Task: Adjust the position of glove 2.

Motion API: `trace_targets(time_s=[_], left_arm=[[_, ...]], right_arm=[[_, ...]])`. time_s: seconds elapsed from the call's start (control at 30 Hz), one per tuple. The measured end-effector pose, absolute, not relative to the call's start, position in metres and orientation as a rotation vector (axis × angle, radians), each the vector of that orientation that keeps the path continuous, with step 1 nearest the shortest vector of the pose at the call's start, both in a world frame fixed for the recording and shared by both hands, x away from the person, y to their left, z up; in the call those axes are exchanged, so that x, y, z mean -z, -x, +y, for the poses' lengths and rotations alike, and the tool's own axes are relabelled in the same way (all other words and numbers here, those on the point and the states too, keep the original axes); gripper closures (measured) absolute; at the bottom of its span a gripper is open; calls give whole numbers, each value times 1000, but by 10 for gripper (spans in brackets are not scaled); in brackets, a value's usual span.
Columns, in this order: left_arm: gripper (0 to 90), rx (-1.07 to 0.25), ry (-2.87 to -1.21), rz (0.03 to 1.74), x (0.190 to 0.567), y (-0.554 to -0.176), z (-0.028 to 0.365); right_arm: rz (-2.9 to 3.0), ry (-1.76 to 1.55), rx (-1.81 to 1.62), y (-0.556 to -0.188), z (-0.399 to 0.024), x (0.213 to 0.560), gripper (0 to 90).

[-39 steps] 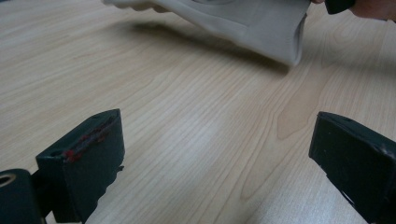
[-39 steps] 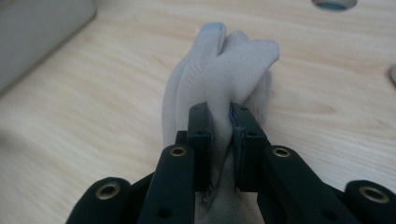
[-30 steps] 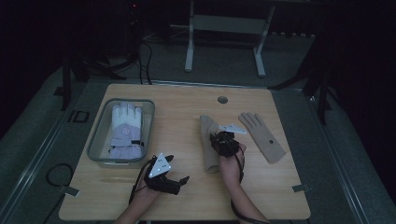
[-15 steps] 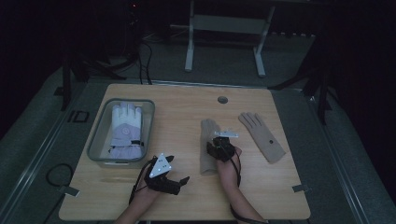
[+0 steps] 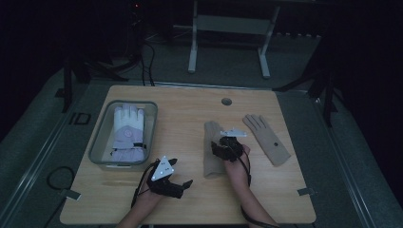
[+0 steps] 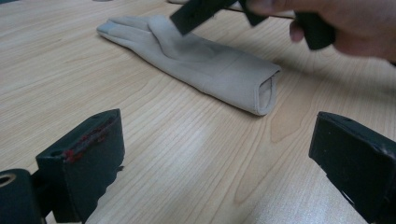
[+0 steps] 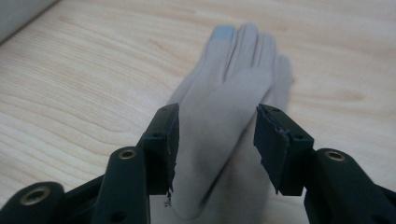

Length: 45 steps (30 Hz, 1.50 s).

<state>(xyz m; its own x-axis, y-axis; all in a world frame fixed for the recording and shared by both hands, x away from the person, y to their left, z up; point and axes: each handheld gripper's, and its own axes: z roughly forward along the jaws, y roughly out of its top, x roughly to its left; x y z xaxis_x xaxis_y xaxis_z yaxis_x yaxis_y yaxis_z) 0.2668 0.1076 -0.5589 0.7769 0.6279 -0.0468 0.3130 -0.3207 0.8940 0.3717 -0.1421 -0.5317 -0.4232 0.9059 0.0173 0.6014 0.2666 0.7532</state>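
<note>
A beige glove (image 5: 209, 154) lies flat on the wooden table (image 5: 190, 109), fingers pointing away; it also shows in the left gripper view (image 6: 205, 65). My right gripper (image 5: 219, 148) hovers over it. Its jaws have just been opening and now stand apart on either side of the glove's thumb (image 7: 219, 121) without pressing it. A second beige glove (image 5: 266, 137) lies to the right. My left gripper (image 5: 183, 186) rests near the front edge, open and empty (image 6: 215, 140), facing the first glove's cuff.
A grey bin (image 5: 97, 137) at the table's left holds a white and lavender glove (image 5: 127, 130). A round cable hole (image 5: 226, 101) sits near the far edge. A metal stand (image 5: 228, 28) is on the floor beyond the table.
The right gripper has shifted slightly over the beige glove, which now lies flatter. The left gripper has not moved.
</note>
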Motion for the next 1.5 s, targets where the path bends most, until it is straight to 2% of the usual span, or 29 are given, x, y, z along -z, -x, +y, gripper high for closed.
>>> trace_targets(time_s=[0.3,0.77,0.87,0.93,1.07,1.17,1.37,1.5], left_arm=[[35,-373,-1923,723,560,-268,110],[34,-364,-1904,735,560,-270,113],[34,-365,-1907,732,560,-269,113],[34,-361,-1902,737,560,-270,113],[34,-351,-1893,746,560,-270,115],[34,-360,-1898,741,559,-269,116],[34,-366,-1906,739,559,-266,114],[34,-371,-1909,725,557,-262,112]], right_arm=[[2172,-1166,-1000,-374,-177,510,510],[2047,-1255,-967,-412,-271,485,568],[2029,-1266,-918,-420,-288,489,541],[2030,-1266,-909,-425,-298,493,488],[2063,-1288,-885,-430,-313,504,480],[2111,-1283,-860,-432,-322,518,520],[2157,-1225,-852,-434,-336,538,542],[2197,-1323,-893,-438,-343,550,578]])
